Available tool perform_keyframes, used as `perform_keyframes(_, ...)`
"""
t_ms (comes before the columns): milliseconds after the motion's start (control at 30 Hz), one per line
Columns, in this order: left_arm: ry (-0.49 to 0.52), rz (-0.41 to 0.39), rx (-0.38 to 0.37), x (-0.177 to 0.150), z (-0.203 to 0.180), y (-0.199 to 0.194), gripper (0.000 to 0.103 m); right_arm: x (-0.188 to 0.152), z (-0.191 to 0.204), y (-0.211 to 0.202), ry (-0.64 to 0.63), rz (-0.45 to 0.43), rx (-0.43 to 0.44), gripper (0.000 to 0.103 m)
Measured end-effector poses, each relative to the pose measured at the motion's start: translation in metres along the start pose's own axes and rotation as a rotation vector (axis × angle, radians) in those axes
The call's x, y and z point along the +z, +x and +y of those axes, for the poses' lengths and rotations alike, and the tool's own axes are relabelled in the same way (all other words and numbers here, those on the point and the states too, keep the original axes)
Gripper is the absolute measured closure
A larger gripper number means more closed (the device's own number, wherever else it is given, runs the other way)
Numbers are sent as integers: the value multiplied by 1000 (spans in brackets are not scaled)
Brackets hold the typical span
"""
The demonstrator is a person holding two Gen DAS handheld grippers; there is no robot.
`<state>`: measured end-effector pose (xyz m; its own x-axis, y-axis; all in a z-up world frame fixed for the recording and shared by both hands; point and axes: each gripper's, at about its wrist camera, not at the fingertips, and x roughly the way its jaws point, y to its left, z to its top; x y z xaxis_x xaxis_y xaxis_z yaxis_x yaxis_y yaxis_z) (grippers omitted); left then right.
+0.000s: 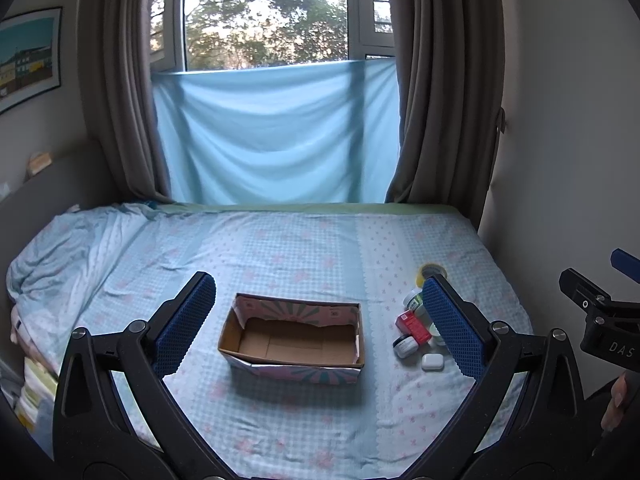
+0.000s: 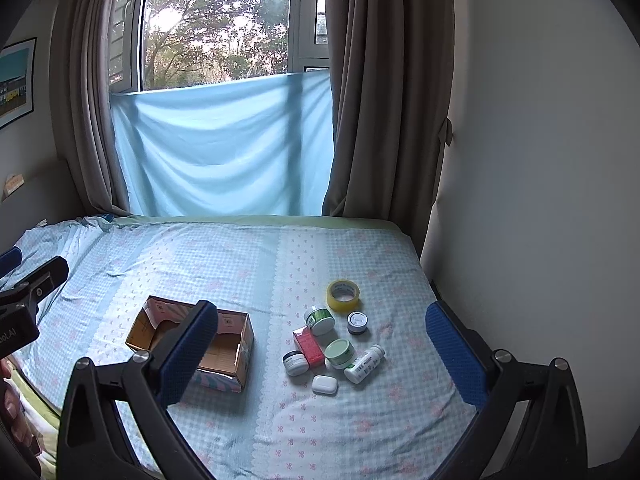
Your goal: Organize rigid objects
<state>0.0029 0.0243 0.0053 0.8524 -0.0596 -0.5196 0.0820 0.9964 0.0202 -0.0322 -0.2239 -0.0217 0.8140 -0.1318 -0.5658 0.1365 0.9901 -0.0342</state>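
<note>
Left gripper (image 1: 318, 322) is spread wide, holding nothing, hovering over the cardboard box (image 1: 292, 338), which sits empty on the bed (image 2: 224, 252). Right gripper (image 2: 322, 354) is also wide apart and empty, above the cluster just right of the box: red carton (image 2: 309, 345), white earbud case (image 2: 324, 385), pill bottle (image 2: 364, 364), small jars, tape roll (image 2: 343, 294) at the back. My take: start with an outer piece like the earbud case, come straight down, close across its narrow side. Mattress is soft; don't press, neighbours will roll.
</note>
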Motion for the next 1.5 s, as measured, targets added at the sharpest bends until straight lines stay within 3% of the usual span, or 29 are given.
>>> perform_keyframes(600,8,49,-44,6,3,26,0,1,7,15,30,31,-1,0)
perform_keyframes(933,29,142,-97,0,-44,79,0,-4,-27,47,38,93,-32,0)
perform_keyframes(1200,29,333,-169,-27,-105,162,0,-13,-73,105,61,206,-31,0)
perform_keyframes(1500,41,584,-225,-95,-168,285,1,-54,-122,228,211,432,-4,0)
